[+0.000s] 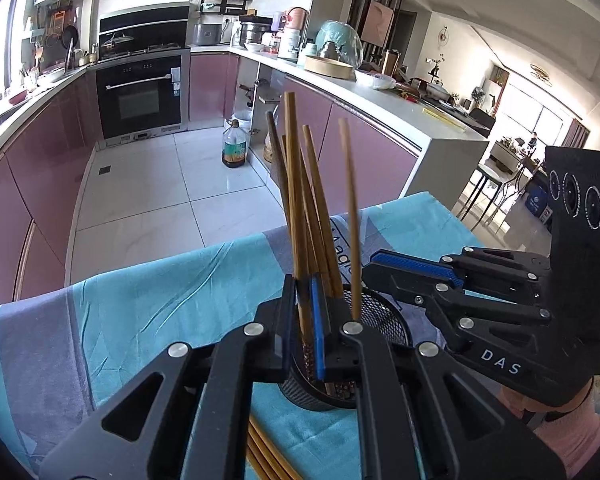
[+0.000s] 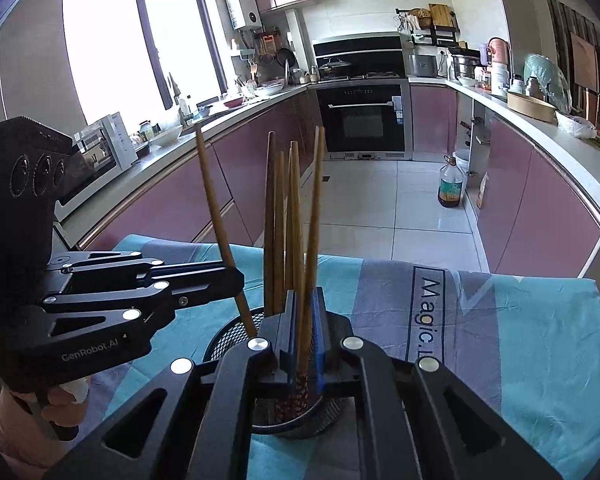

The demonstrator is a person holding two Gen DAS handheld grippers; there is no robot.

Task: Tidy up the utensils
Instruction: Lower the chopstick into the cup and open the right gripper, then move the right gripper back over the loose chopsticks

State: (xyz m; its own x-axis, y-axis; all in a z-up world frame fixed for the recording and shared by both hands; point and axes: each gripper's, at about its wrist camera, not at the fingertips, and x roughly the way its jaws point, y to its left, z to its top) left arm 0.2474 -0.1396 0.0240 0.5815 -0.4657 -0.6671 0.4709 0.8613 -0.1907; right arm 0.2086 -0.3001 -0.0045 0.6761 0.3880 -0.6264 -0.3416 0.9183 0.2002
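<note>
A black mesh cup (image 1: pixel 384 320) is standing upright on a table covered with a blue and grey cloth (image 1: pixel 160 292), and several brown chopsticks (image 1: pixel 320 216) are standing in it, leaning a little apart at the tops.

The left gripper (image 1: pixel 306 320) is hanging over the near rim of the cup. Its jaws are narrow and they are pinching one chopstick (image 1: pixel 294 200), which is rising nearly straight up between the blue pads. One paler chopstick (image 1: pixel 352 216) is standing alone just to the right of this gripper, its lower end inside the cup.

The right gripper (image 2: pixel 304 332) is also over the cup, coming from the other side. Its jaws are narrow too, clamping a chopstick (image 2: pixel 314 216) whose patterned lower end is reaching down into the cup (image 2: pixel 228 340).

More chopsticks (image 1: pixel 264 456) are lying flat on the cloth, near the person, partly hidden under the left gripper
</note>
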